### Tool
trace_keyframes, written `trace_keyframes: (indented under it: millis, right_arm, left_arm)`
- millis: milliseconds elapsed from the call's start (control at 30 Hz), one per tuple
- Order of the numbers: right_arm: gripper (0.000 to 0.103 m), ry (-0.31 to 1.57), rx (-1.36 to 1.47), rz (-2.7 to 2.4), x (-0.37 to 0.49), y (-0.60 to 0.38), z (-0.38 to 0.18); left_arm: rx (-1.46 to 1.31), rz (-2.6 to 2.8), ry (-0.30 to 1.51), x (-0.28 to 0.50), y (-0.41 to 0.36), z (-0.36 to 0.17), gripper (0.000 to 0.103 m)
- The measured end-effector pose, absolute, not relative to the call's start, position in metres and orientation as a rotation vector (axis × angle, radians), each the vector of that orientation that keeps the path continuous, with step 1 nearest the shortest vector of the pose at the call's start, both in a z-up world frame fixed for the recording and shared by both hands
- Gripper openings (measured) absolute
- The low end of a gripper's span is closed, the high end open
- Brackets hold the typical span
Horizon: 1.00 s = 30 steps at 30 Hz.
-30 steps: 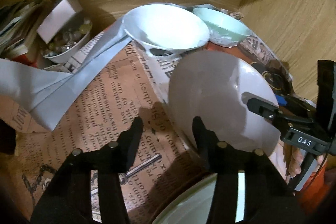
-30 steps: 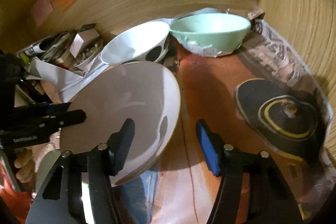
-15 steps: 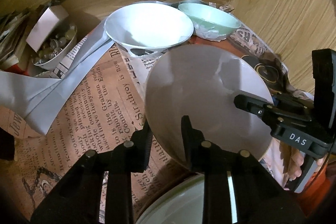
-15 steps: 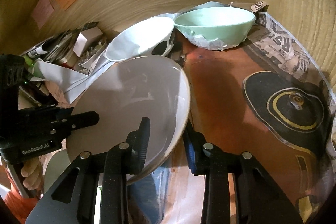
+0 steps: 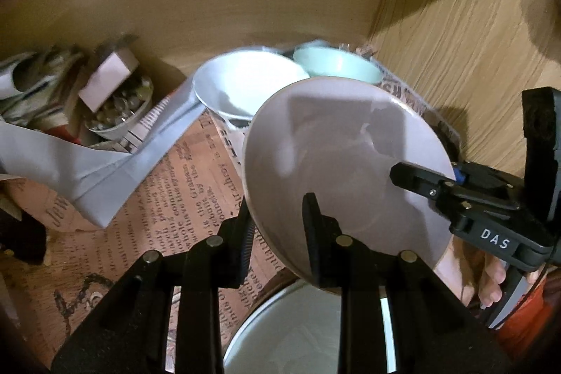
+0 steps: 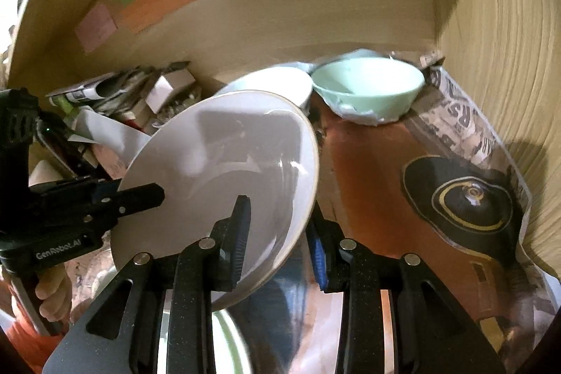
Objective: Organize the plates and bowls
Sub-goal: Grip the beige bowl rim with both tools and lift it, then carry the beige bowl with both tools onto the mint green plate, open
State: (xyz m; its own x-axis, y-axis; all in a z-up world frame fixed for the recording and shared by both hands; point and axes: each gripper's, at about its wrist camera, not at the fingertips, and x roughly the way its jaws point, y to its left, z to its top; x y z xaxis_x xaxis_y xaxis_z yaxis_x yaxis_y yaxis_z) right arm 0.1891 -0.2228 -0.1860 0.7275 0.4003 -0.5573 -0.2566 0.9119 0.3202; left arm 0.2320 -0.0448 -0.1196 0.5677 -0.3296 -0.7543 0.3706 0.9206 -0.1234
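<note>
Grey bowl [image 5: 347, 160] hangs tilted above the newspaper-lined shelf floor [image 5: 168, 198], clamped at opposite rims by both claws. Left claw [image 5: 277, 219] pinches its near-left rim, one finger inside and one outside; right claw [image 6: 280, 233] grips the opposite edge likewise. Behind it sit a white bowl [image 5: 245, 86] and a mint bowl [image 6: 368, 86], apparently just beside each other. Below the held bowl, a pale plate [image 5: 301, 332] shows, though blurred.
</note>
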Motion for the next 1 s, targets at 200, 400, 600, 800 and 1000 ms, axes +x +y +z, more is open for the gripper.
trace_keyframes:
  millis: [200,400,600,800,1000]
  right_arm:
    - [0.028,0.633,0.198,0.399,0.175,-0.202,-0.173]
    - [0.028,0.612,0.165,0.441,0.161,-0.173,-0.165]
    - [0.028,0.612,0.125,0.488,0.149,-0.139,-0.162]
    - [0.028,0.616,0.079,0.545,0.137,-0.101,-0.164]
    - [0.028,0.638,0.041,0.605,0.129,-0.066,-0.168]
  left_arm:
    - [0.018,-0.391,0.826,0.212,-0.021,-0.106,0.027]
    - [-0.021,-0.350,0.792,0.189,0.013,-0.099,0.027]
    - [-0.055,-0.308,0.754,0.160,0.051,-0.096,0.027]
    - [-0.079,-0.247,0.730,0.130,0.086,-0.099,0.027]
    - [-0.100,-0.190,0.735,0.103,0.117,-0.107,0.027]
